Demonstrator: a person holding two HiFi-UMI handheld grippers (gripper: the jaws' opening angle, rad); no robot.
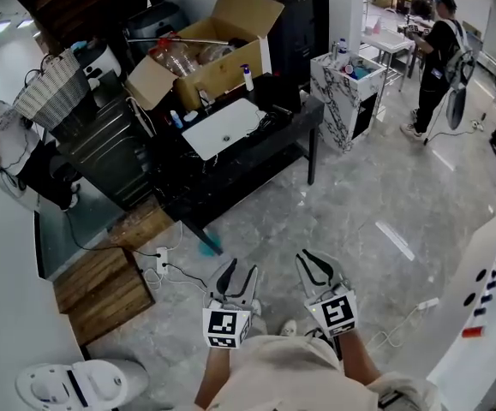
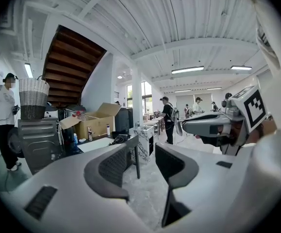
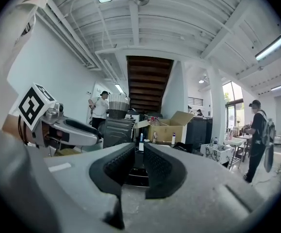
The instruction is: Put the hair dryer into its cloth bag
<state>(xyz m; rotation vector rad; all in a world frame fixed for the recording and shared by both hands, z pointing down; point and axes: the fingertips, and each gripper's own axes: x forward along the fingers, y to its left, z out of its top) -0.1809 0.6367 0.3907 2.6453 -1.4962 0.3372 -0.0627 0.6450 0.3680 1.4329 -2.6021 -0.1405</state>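
Hair dryer [image 1: 275, 115], far as I can make out, is the dark lump sitting on the black table [image 1: 265, 148], right at the end of a white flat thing [image 1: 224, 128] that might well be its cloth bag. It's too small from here to swear to either one. So nothing is bagged; both are just lying on the tabletop, touching or close to it.

Left gripper [image 2: 142, 160] is loose, jaws a fair gap apart with only floor and the table showing through. Right gripper [image 3: 139, 161] has its pads only a sliver apart, and there's nothing in there either, just the table's clutter seen through the slit. Both empty.

Why they're held like that: my guess is it's a plain carry pose. Both tools sit side by side, close to the person's body and roughly level, aimed at the table but well short of it, with open floor between. No point opening wide when there's nothing in reach.

The cardboard box [image 1: 209, 58] takes up the back of the table, behind the white thing, so the front edge looks like the easy side to come in from
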